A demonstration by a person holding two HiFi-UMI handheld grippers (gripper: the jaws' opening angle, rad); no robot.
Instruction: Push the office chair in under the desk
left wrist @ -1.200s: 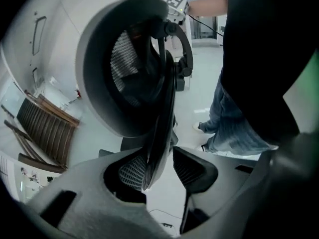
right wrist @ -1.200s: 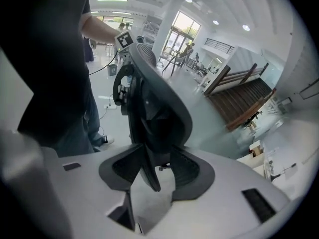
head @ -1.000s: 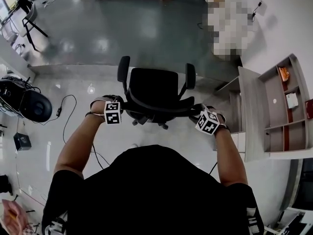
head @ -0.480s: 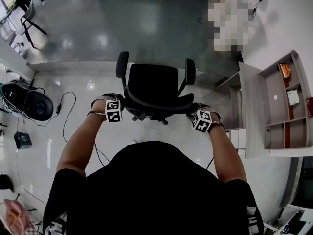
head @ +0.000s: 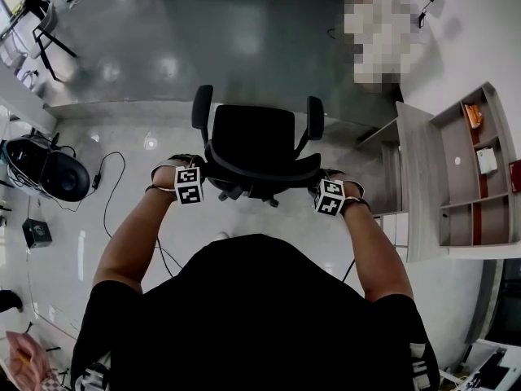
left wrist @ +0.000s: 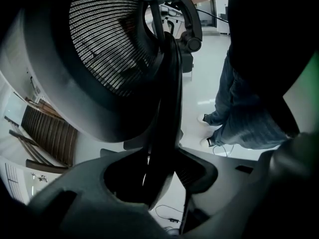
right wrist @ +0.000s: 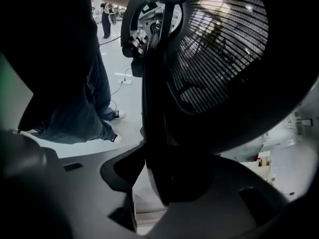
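Both ends of the backrest of the office chair (head: 252,147) are clamped, by the left hand-held gripper (head: 203,171) and the right hand-held gripper (head: 318,179) alike, the right one's jaws having just been closing on it.

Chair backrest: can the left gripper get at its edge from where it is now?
Likely yes: the backrest edge already sits between the jaws of the left gripper, which look closed on it; nothing blocks it.

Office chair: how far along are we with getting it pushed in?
Done: both grippers are on the backrest. In hand: the left gripper clamps its top edge; the right gripper, whose jaws have just been closing, grips the other end. Left: the whole push; the seat stands uncovered, in the open.
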